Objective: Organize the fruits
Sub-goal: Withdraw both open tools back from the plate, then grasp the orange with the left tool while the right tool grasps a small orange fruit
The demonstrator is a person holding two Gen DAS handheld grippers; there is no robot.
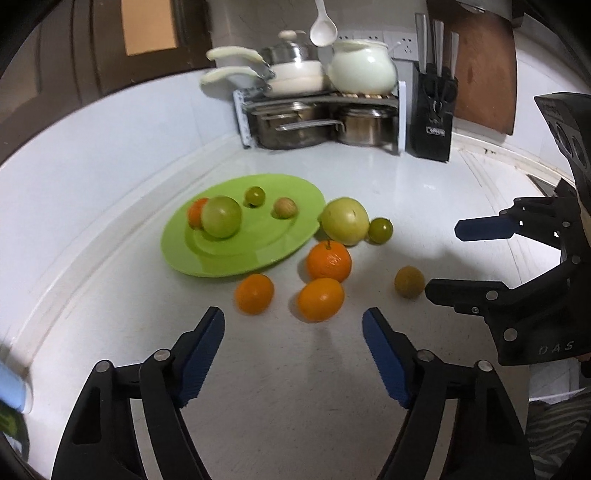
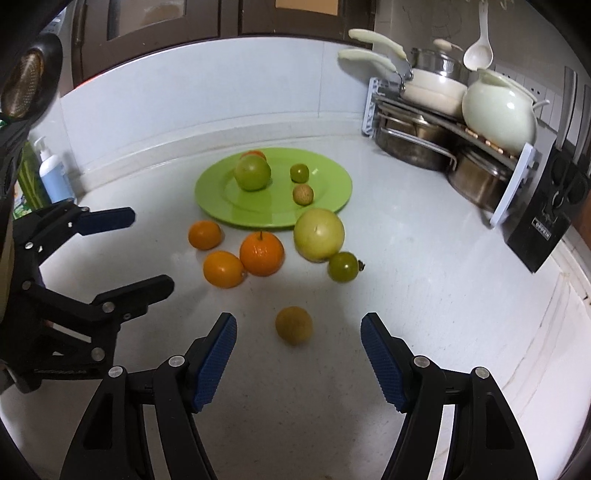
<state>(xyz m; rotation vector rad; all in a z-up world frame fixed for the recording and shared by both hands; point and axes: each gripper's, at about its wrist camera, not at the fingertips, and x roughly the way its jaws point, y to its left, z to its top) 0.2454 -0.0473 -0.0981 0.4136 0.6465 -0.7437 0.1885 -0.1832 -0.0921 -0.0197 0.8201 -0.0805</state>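
White countertop (image 2: 424, 258), green plate (image 2: 332, 184), loose oranges (image 2: 261, 253), pot rack (image 2: 509, 192), knife block (image 2: 539, 229)

This is a kitchen in a home. A white counter (image 2: 424, 258) runs into a corner. In that corner a small rack (image 1: 321, 98) holds shiny steel pots (image 1: 295, 127) below and a white pan (image 1: 295, 75) and a white pot (image 1: 364, 68) on top. A black knife block (image 1: 434, 110) stands beside it. A white ladle (image 1: 322, 27) hangs on the wall. A soap bottle (image 2: 53, 170) stands by the wall.
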